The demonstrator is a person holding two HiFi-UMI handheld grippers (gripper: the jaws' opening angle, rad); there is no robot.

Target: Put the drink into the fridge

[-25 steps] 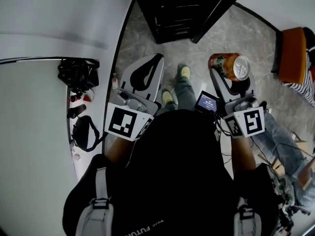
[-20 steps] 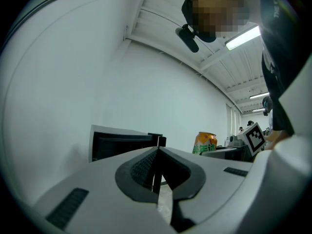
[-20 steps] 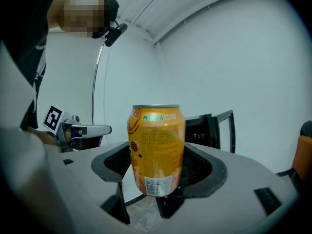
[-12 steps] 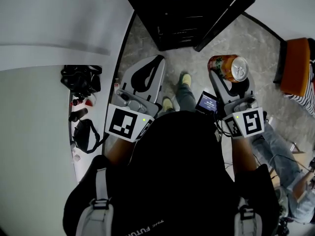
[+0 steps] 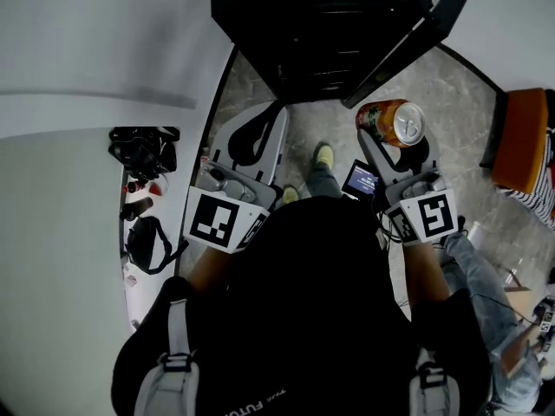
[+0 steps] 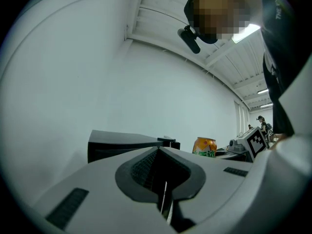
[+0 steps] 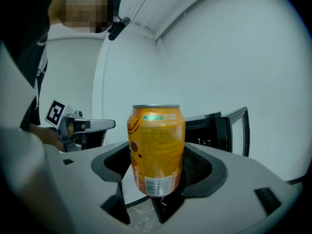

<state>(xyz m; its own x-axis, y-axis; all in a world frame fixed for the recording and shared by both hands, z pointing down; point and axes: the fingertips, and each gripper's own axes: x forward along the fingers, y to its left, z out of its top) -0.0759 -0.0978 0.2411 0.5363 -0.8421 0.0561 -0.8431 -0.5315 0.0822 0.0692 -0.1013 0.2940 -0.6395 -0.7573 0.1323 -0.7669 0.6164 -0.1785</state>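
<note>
1. Head view, closest in: the left gripper [image 5: 254,133] hangs at 10 o'clock from the person's chest. The left gripper view has its jaws pressed together to a hairline slit with nothing between them, so it's a spare tool for now.
2. Over at 2 o'clock, the right gripper [image 5: 395,141] is carrying the load. In the right gripper view, the right gripper's [image 7: 157,177] jaws are parted only by the can's width and clamp the orange drink can [image 7: 157,150] around its lower half, one pad on either side.
3. Which way does the can point? The silver lid is on top and the barcode end is down, so the long axis runs about upright. From the head view the drink can [image 5: 392,121] shows its lid nearly face-on, with the top leaning slightly towards 3 o'clock. It is in the air, above the marble floor [image 5: 451,85].
4. Further out at 12 o'clock stands the black fridge [image 5: 321,33], its door [image 5: 408,33] swung open to the right. The can is near the door edge but not inside.
5. By my reading this is the carry step, with the approach nearly done and the placing not begun. The next move calls for a reach forward and slightly left through the opening, clear of the door. The can needs to stay upright, go down flat on a shelf and only then be let go. The inside is too dark to pick a shelf.
</note>
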